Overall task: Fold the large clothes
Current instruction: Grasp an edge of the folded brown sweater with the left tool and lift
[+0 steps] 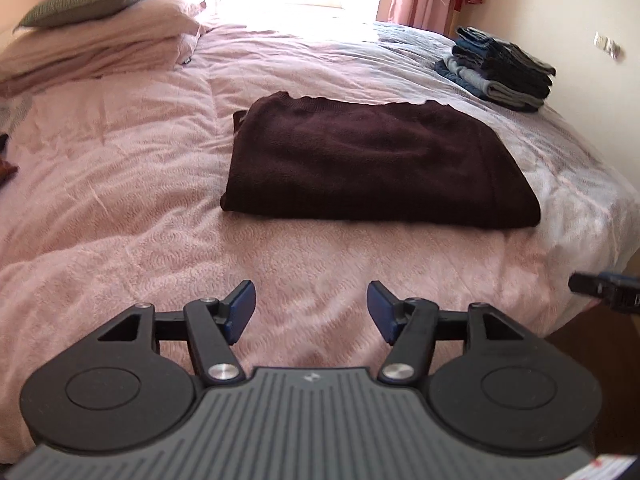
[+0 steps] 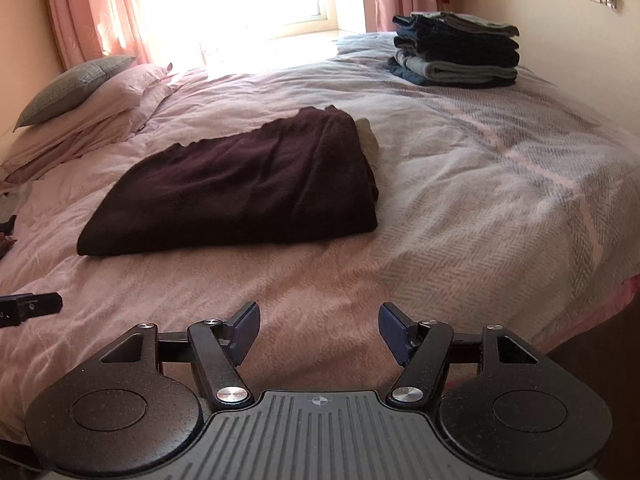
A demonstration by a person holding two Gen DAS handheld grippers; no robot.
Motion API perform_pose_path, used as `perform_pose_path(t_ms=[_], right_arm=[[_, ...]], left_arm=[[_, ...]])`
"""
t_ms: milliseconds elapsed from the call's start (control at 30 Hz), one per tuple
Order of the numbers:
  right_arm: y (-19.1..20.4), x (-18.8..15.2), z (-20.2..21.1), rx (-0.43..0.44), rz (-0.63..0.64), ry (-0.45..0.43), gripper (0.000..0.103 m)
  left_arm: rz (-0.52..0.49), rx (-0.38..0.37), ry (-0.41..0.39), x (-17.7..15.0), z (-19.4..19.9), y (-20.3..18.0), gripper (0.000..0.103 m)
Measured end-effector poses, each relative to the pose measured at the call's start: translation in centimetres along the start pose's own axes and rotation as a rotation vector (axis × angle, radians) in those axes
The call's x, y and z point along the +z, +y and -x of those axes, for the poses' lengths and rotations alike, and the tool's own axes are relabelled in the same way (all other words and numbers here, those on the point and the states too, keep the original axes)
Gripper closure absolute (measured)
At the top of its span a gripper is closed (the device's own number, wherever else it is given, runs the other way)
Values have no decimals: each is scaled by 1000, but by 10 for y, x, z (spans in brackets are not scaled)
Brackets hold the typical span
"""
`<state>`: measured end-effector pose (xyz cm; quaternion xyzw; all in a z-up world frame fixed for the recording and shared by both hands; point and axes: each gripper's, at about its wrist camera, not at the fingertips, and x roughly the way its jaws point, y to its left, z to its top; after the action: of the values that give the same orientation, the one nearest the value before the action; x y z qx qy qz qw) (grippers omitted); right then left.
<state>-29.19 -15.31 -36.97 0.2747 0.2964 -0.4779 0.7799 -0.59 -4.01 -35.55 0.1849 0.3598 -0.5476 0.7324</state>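
Dark maroon knit garment (image 1: 372, 160) lies folded into a flat rectangle near the middle of the bed (image 1: 120, 200); a stack of folded clothes (image 2: 456, 50) sits at the far right corner. Left hand-held gripper (image 1: 311, 312) and right hand-held gripper (image 2: 319, 332) hang over the near edge, jaws wide and empty. Folding appears complete or nearly so; perhaps stacking remains.

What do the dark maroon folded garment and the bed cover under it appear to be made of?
The maroon garment looks like a soft knit, perhaps wool or fleece: matte, fuzzy surface and a wavy, ribbed-looking far edge. The bed cover looks like a thin woven or quilted cotton-type fabric: matte pink, fine embossed pattern, many small wrinkles. Exact fibres cannot be told.
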Motion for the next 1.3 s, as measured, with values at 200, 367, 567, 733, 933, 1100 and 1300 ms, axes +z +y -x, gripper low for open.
perform_pose_path(t_ms=[200, 367, 567, 733, 933, 1100, 1300], right_arm=[[-38, 19, -28, -69, -100, 8, 40], [-65, 32, -47, -107, -180, 14, 40], [-89, 43, -66, -127, -231, 24, 40], [-106, 57, -76, -146, -255, 2, 40], [-114, 72, -85, -138, -280, -25, 40], [-104, 87, -96, -83, -243, -46, 40], [-111, 84, -101, -63, -263, -47, 40]], left_arm=[[145, -46, -16, 47, -51, 56, 42], [245, -122, -2, 89, -111, 95, 31], [428, -276, 94, 106, -180, 134, 31], [518, -392, 103, 113, -206, 148, 32], [465, -397, 131, 118, -221, 137, 44], [464, -382, 128, 118, -220, 137, 71], [349, -240, 108, 138, -196, 107, 81]])
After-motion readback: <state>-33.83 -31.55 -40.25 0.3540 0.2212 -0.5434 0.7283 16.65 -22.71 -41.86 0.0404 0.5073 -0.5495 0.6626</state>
